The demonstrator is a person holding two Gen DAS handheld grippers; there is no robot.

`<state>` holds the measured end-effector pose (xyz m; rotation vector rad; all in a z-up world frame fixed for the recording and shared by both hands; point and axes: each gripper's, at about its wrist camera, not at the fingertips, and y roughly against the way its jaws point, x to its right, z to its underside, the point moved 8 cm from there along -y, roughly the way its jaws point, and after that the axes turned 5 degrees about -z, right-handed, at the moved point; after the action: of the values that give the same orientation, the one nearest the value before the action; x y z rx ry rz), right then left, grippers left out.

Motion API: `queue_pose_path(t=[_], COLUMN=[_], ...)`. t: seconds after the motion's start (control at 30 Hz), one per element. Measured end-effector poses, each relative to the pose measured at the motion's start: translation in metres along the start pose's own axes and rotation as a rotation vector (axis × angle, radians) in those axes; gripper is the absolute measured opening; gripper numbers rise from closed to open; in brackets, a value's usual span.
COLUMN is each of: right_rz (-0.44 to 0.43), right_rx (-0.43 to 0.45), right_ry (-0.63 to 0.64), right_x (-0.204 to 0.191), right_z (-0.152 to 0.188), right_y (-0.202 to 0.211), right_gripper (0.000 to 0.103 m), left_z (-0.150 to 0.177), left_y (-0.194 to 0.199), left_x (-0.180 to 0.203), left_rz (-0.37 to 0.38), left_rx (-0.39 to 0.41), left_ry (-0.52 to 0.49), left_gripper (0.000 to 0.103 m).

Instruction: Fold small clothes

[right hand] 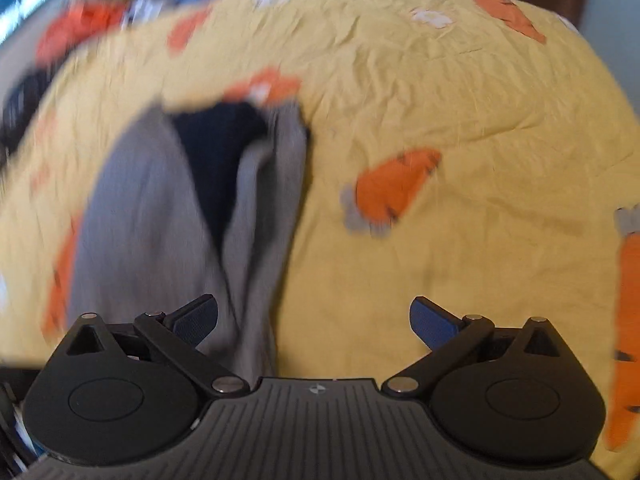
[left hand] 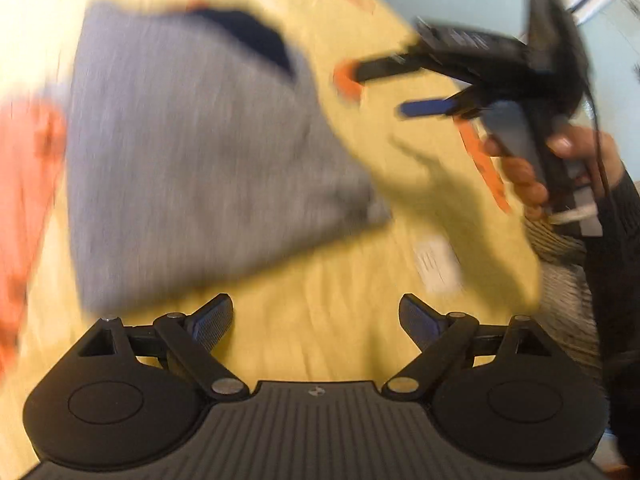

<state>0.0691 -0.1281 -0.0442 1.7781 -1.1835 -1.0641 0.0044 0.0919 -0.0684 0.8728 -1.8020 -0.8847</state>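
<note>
A small grey garment [left hand: 192,168] with a dark navy neck opening lies on the yellow bed sheet [left hand: 320,340]. The right wrist view shows the same grey garment [right hand: 160,232] left of centre, partly folded, with the navy inside showing. My left gripper [left hand: 316,320] is open over bare sheet, just below the garment's lower edge. My right gripper [right hand: 314,320] is open too, its left finger over the garment's near edge. The left wrist view also catches the right gripper [left hand: 376,96] at the upper right, held by a hand [left hand: 524,176], fingers apart, beside the garment. Both views are motion-blurred.
The sheet carries orange carrot prints [right hand: 396,188] and a white label [left hand: 438,266]. A pile of mixed clothes [right hand: 80,32] lies beyond the bed's far left edge. An orange patch [left hand: 24,184] shows at the left. A dark sleeve [left hand: 616,240] runs down the right side.
</note>
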Motion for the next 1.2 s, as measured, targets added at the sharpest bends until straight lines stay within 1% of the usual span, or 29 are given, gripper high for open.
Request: queue_pose_path(t=[0.03, 0.1, 0.13, 0.17, 0.2, 0.23, 0.3, 0.37, 0.43, 0.5, 0.53, 0.57, 0.63, 0.73, 0.87, 0.9, 1.07, 1.2], right_rz=[0.029, 0.047, 0.037, 0.028, 0.023, 0.017, 0.009, 0.019, 0.014, 0.001, -0.001, -0.001, 0.001, 0.0, -0.015, -0.014, -0.012, 0.0], right_rx=[-0.055, -0.149, -0.203, -0.254, -0.308, -0.357, -0.431, -0.484, -0.502, -0.495, -0.492, -0.492, -0.488, -0.48, -0.48, -0.483, -0.487, -0.458], right_ry=[0.053, 0.136, 0.157, 0.163, 0.177, 0.203, 0.244, 0.266, 0.28, 0.284, 0.27, 0.263, 0.256, 0.244, 0.258, 0.262, 0.278, 0.276], right_x=[-0.006, -0.017, -0.022, -0.027, -0.032, -0.039, -0.049, -0.056, -0.062, -0.067, -0.067, -0.067, -0.067, -0.068, -0.077, -0.078, -0.081, -0.084], right_z=[0.016, 0.047, 0.061, 0.074, 0.086, 0.098, 0.117, 0.131, 0.139, 0.144, 0.146, 0.149, 0.153, 0.157, 0.163, 0.166, 0.168, 0.163], right_y=[0.002, 0.003, 0.001, -0.001, -0.004, -0.006, -0.008, -0.007, -0.004, -0.001, 0.001, 0.001, 0.0, -0.002, 0.0, 0.001, 0.003, 0.007], right_gripper=[0.103, 0.103, 0.103, 0.103, 0.103, 0.103, 0.103, 0.103, 0.103, 0.103, 0.103, 0.103, 0.103, 0.103, 0.103, 0.103, 0.103, 0.103], left_z=[0.009, 0.028, 0.034, 0.039, 0.043, 0.049, 0.057, 0.066, 0.076, 0.08, 0.082, 0.081, 0.085, 0.089, 0.093, 0.093, 0.092, 0.093], left_y=[0.003, 0.002, 0.005, 0.006, 0.007, 0.008, 0.009, 0.015, 0.018, 0.022, 0.024, 0.026, 0.028, 0.029, 0.03, 0.021, 0.014, 0.012], left_x=[-0.006, -0.012, -0.011, -0.012, -0.012, -0.01, -0.007, 0.0, 0.007, 0.014, 0.015, 0.015, 0.009, 0.003, 0.004, 0.007, 0.012, 0.014], left_rz=[0.027, 0.049, 0.073, 0.082, 0.091, 0.101, 0.135, 0.156, 0.156, 0.152, 0.146, 0.15, 0.164, 0.146, 0.157, 0.153, 0.177, 0.177], left_rx=[-0.056, -0.143, -0.139, -0.161, -0.186, -0.232, -0.325, -0.388, -0.442, -0.454, -0.442, -0.428, -0.42, -0.408, -0.418, -0.418, -0.421, -0.421], left_ry=[0.032, 0.035, 0.026, 0.037, 0.054, 0.082, 0.137, 0.141, 0.097, 0.049, 0.035, 0.035, 0.076, 0.081, 0.083, 0.076, 0.089, 0.099], left_gripper=[0.091, 0.091, 0.092, 0.092, 0.092, 0.092, 0.092, 0.093, 0.093, 0.093, 0.093, 0.093, 0.093, 0.093, 0.093, 0.093, 0.093, 0.093])
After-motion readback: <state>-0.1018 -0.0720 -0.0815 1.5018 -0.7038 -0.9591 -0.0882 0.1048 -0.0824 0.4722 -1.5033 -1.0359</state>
